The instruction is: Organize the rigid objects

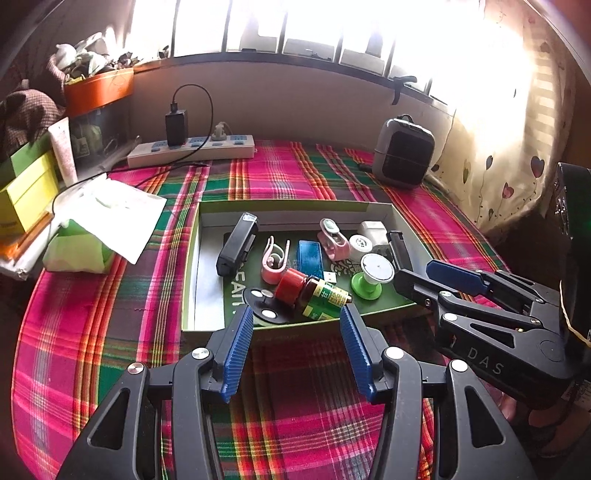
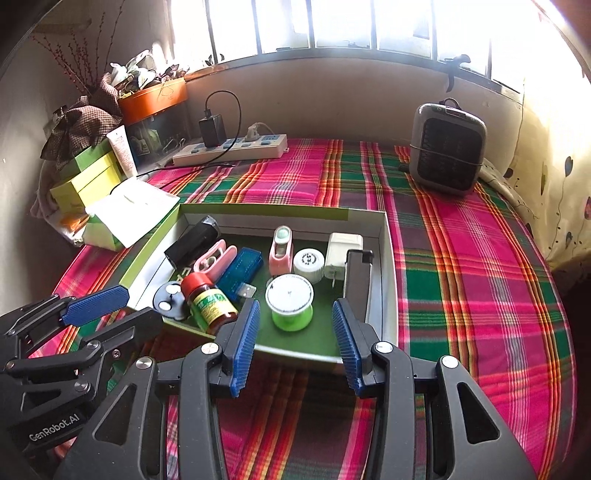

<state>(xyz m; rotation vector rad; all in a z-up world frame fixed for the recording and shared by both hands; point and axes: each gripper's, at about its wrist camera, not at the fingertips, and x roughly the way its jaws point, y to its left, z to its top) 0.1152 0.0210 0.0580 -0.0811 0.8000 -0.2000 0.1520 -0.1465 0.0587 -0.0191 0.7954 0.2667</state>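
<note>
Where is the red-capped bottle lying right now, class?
The red-capped bottle lies on its side near the box's front edge, between the black disc and the green spool, just ahead of the left gripper.

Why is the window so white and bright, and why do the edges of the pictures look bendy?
In the left wrist view, sunlight blows out the barred window and flowered curtain to white glare; in the right wrist view the same window glares too. In both, the fisheye lens curves the pink and green plaid cloth at the edges, while the shallow green cardboard tray stays sharp.

Right hand-held gripper (image 2: pixel 295 341) spread empty, green spool (image 2: pixel 290 304) in box (image 2: pixel 389 295)
</note>
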